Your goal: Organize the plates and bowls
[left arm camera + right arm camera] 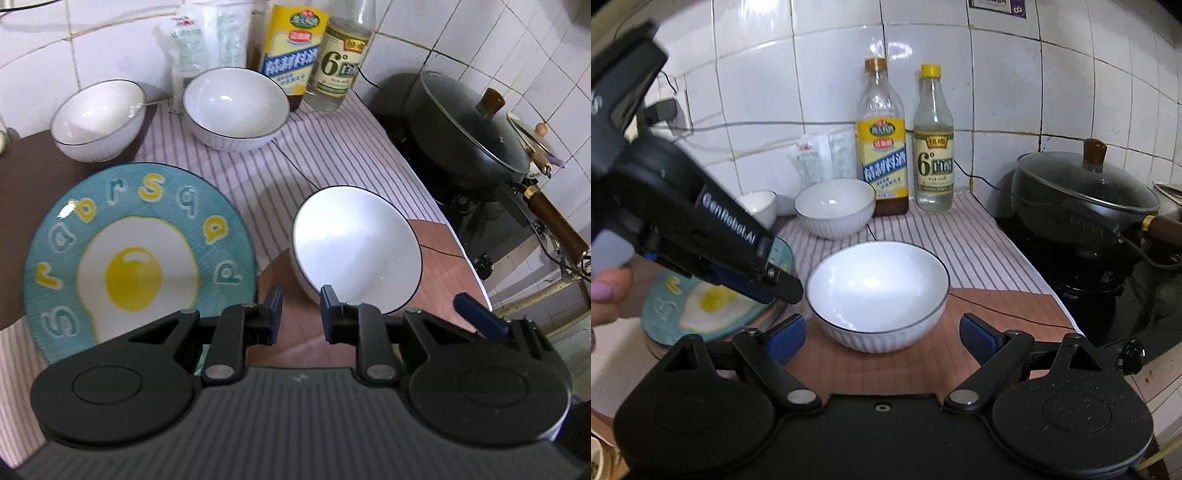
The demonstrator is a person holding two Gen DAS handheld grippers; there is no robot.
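Sitting upright on the brown mat at the bench's front edge toward the stove, the near bowl (877, 291) lies straight ahead of the right tongs (882, 338), whose blue pads are spread wide to either side of it, touching nothing. The left tongs (298, 314), also released but with a narrower gap, hang above the mat between this bowl's rim and the egg plate (136, 254), so the right looks better lined up. Two more bowls (236, 107) wait near the back wall.
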